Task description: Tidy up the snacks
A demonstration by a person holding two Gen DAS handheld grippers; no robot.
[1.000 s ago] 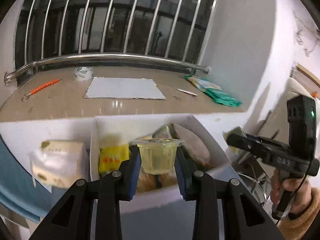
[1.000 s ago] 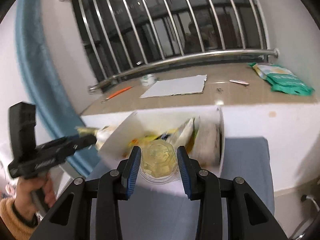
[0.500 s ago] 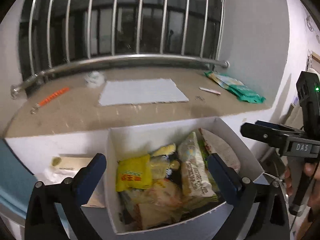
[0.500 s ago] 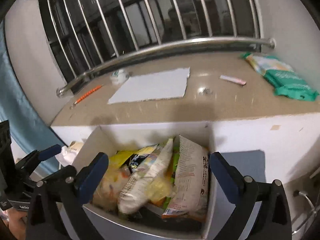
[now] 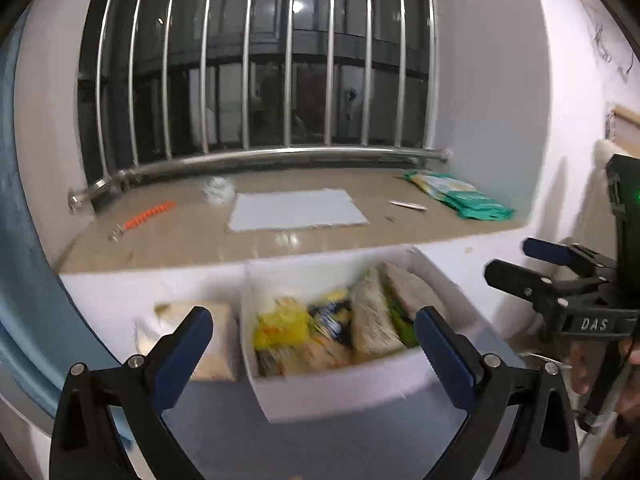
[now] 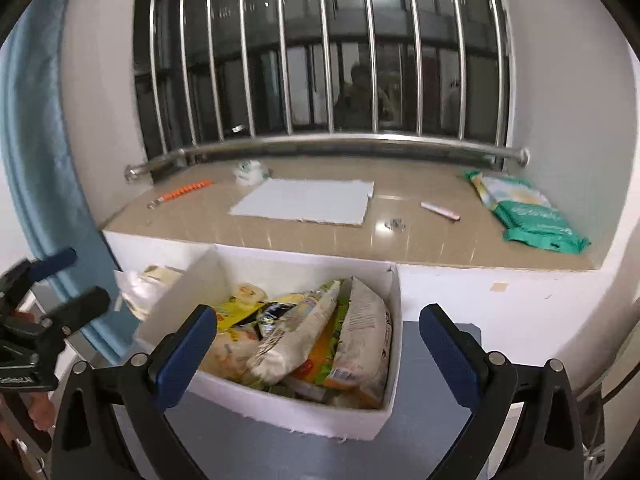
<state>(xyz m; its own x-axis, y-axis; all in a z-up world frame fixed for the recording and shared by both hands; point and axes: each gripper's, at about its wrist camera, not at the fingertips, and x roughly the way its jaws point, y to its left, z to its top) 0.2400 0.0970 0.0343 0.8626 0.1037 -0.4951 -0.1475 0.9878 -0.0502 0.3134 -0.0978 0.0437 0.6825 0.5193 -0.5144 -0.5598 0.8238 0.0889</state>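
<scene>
The fingers (image 5: pixel 188 344) of the left gripper (image 5: pixel 312 344) and right gripper (image 6: pixel 318 340) are spread wide with nothing held, just near the white box (image 6: pixel 320 420) of snacks (image 6: pixel 320 340) on the grey surface (image 6: pixel 432 452); the next snack should be approached squarely and pinched lightly.

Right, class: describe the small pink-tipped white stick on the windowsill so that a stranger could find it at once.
Start at the tan windowsill below the barred window. Right of the white sheet and left of the green packet lies the white stick. Unlike the orange beaded stick at the far left, it is smooth and white with a pink tip.
</scene>
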